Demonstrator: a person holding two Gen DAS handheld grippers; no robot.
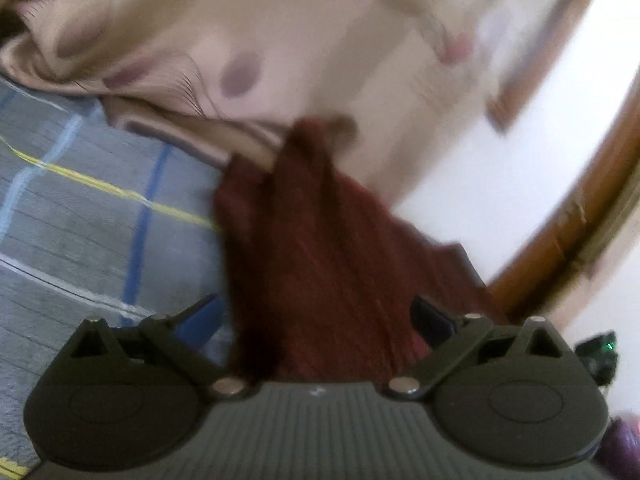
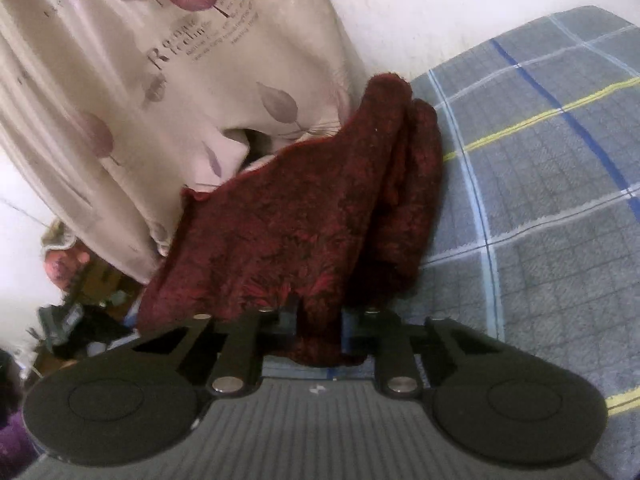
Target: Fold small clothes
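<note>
Left gripper (image 1: 320, 320) has its jaws spread wide around the dark red cloth (image 1: 320, 240), though blur hides whether they press it. Right gripper (image 2: 320, 320) pinches one edge of the same cloth, which hangs partly lifted over the grey checked blanket (image 2: 540, 200), probably to spread it flat for folding. Behind it lies a beige leaf-print cover (image 2: 160, 100).

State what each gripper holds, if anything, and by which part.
Right gripper pinches the dark red fuzzy knitted garment at its near edge. Left gripper has that cloth between its fingers; its grip cannot be told.
</note>
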